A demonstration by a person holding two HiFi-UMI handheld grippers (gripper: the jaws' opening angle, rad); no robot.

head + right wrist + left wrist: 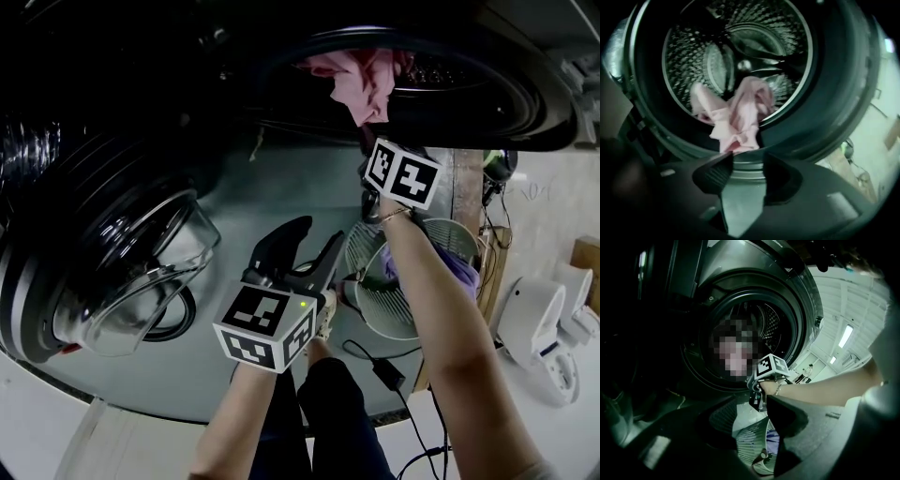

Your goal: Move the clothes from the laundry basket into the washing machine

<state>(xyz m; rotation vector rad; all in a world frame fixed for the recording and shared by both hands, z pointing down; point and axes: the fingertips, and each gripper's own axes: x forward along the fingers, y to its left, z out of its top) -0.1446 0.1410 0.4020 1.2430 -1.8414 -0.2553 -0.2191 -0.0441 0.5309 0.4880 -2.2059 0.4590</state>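
A pink garment [361, 80] hangs over the lower rim of the washing machine's drum opening [487, 103]; in the right gripper view the pink garment [740, 112] lies partly inside the drum. My right gripper [746, 174] is open and empty, just below and in front of that rim. Its marker cube [401, 172] shows under the garment. The white slatted laundry basket [412, 300] stands below, with purple cloth [459, 267] in it. My left gripper [322, 232] hovers open and empty to the left of the basket [750, 441].
The washer's round glass door [131, 272] stands swung open at the left. A cable with a power brick [384, 375] lies on the floor near the person's legs [319, 412]. A white appliance [539, 337] sits at the right.
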